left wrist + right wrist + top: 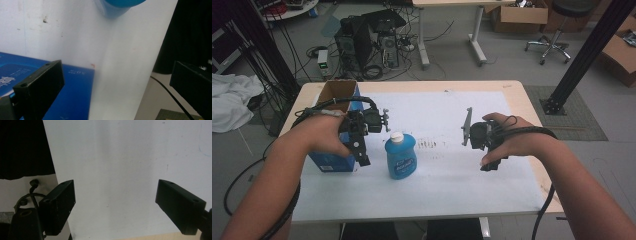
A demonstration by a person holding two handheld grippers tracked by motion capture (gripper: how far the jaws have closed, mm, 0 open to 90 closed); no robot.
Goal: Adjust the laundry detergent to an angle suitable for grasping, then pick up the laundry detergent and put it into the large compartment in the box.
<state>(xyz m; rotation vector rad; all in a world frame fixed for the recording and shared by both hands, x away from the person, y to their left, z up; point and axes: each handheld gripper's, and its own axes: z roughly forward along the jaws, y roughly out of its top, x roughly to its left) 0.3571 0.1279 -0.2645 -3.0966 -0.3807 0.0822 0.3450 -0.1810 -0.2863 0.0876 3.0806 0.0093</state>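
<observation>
A blue bottle (401, 157) with a white cap stands upright on the white sheet (452, 185) near the table's middle. Left of it stands a blue cardboard box (332, 162) with its top open. My left gripper (363, 160) points down between box and bottle, touching neither. In the left gripper view its jaws (117, 75) stand wide open with nothing between them, over the box (75, 95) corner, the bottle (120, 6) at the top. My right gripper (489, 165) hangs over the sheet to the bottle's right. The right gripper view shows it (115, 190) open above bare sheet.
The wooden table (517, 92) ends close behind the sheet. On the floor beyond lie computer towers (362, 42) with cables, cardboard boxes (519, 15) and a stool (557, 30). A black frame post (582, 55) rises at the right. A white cloth (232, 100) lies at the left.
</observation>
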